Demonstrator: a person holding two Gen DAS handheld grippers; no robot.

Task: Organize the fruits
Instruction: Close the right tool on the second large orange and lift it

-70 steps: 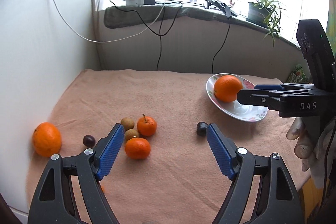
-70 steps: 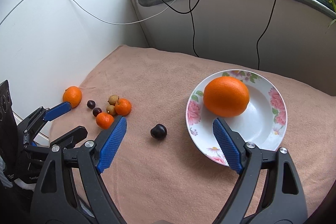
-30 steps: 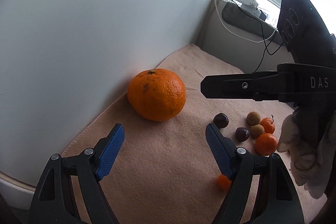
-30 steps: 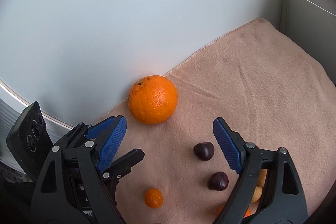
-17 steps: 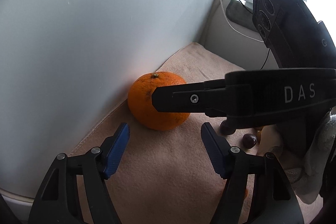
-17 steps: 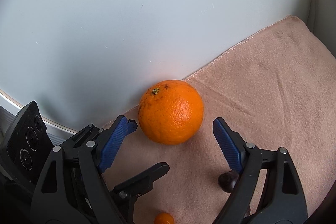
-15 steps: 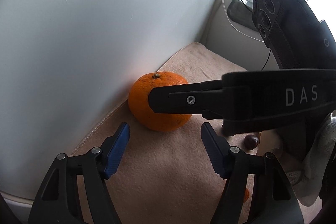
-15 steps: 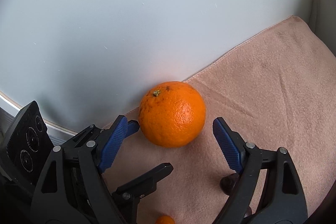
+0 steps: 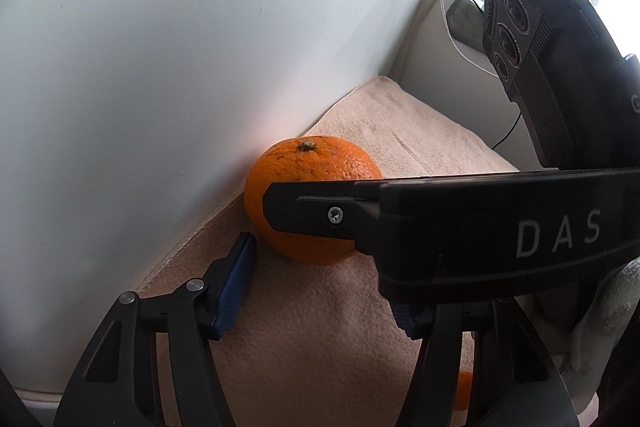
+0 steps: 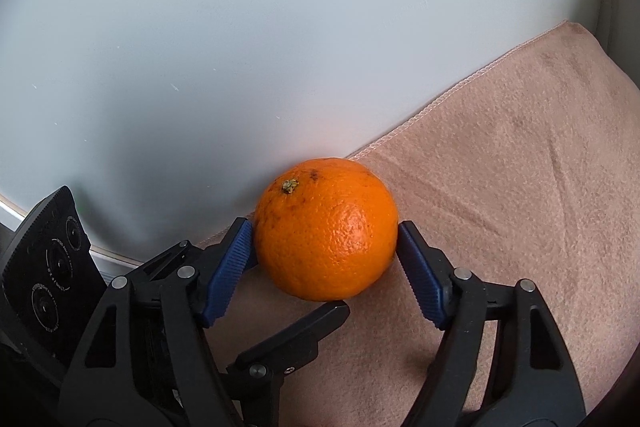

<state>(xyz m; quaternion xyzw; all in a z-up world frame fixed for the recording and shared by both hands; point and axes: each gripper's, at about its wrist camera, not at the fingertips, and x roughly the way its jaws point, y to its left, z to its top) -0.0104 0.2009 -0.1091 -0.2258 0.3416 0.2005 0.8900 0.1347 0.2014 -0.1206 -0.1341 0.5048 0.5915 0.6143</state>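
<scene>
A large orange [image 10: 326, 229] rests on the pink towel [image 10: 520, 187] against the white wall. My right gripper [image 10: 325, 259] has its blue pads on both sides of the orange, touching or nearly touching it. In the left wrist view the same orange [image 9: 312, 187] lies just ahead, partly hidden by the right gripper's black finger [image 9: 440, 215]. My left gripper [image 9: 320, 291] is open and empty, just short of the orange; its right pad is mostly hidden.
The white wall [image 10: 240, 47] stands right behind the orange. A small orange fruit [image 9: 462, 391] lies low on the towel by my gloved hand. A window sill with cables [image 9: 460, 15] is at the far right.
Both grippers have moved in on the orange. The right gripper's jaws have narrowed from wide open to sit against the orange's sides. The small dark fruits have left view.
</scene>
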